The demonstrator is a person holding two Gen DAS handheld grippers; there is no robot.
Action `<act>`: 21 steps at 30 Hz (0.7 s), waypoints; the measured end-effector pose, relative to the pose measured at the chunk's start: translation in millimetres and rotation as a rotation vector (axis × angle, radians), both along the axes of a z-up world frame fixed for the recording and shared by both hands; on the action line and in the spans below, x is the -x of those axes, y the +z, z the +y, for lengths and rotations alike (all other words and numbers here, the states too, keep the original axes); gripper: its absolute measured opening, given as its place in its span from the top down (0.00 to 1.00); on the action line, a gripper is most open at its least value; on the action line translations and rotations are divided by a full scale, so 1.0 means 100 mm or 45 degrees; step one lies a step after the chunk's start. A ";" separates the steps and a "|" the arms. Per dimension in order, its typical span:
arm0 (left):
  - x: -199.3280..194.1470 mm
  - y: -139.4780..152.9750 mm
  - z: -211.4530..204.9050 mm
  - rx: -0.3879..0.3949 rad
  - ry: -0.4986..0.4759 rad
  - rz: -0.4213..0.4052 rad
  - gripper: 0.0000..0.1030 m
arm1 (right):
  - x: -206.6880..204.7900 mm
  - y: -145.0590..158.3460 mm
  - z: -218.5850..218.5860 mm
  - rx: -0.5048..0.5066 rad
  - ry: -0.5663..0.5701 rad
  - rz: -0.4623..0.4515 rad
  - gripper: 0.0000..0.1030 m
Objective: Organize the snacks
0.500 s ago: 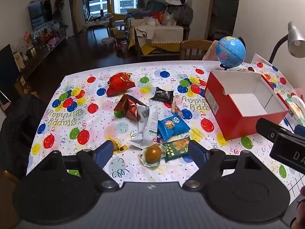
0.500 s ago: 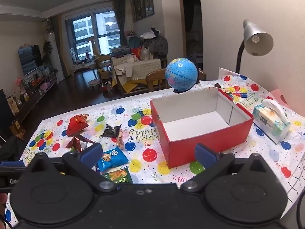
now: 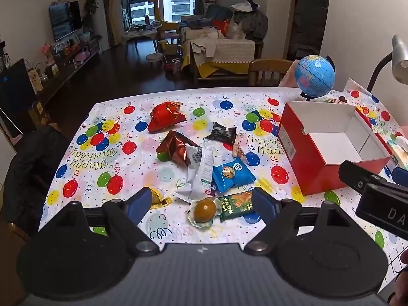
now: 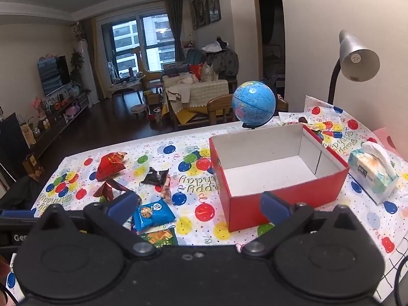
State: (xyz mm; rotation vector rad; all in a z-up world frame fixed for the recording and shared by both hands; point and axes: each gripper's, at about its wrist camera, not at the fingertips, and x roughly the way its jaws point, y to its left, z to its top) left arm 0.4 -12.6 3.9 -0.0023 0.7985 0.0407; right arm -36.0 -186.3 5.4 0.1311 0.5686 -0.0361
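Left gripper [image 3: 201,201] wide open, empty; egg snack [image 3: 204,210] between its fingertips; right gripper [image 4: 199,204] open, empty, red box [image 4: 278,178] just ahead

The tablecloth [image 3: 84,153] is white, printed with red, blue, green and yellow balloons and "Happy Birthday" script. The box [image 4: 255,211] is red outside, white inside. The globe [image 4: 253,104] is blue. Snack packets lie in bright red [image 3: 164,116], metallic maroon [image 3: 176,146], black [image 3: 221,134], blue with a cookie picture [image 3: 232,174], white [image 3: 201,170] and green [image 3: 236,205].
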 end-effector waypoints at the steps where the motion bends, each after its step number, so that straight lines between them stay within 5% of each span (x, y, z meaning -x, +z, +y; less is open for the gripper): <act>1: 0.00 0.00 0.01 0.001 -0.001 0.000 0.17 | 0.00 0.00 -0.01 -0.001 0.002 0.000 0.00; 21: 0.01 0.01 0.01 0.001 -0.003 -0.003 0.17 | -0.02 -0.01 -0.07 -0.002 0.003 0.006 0.00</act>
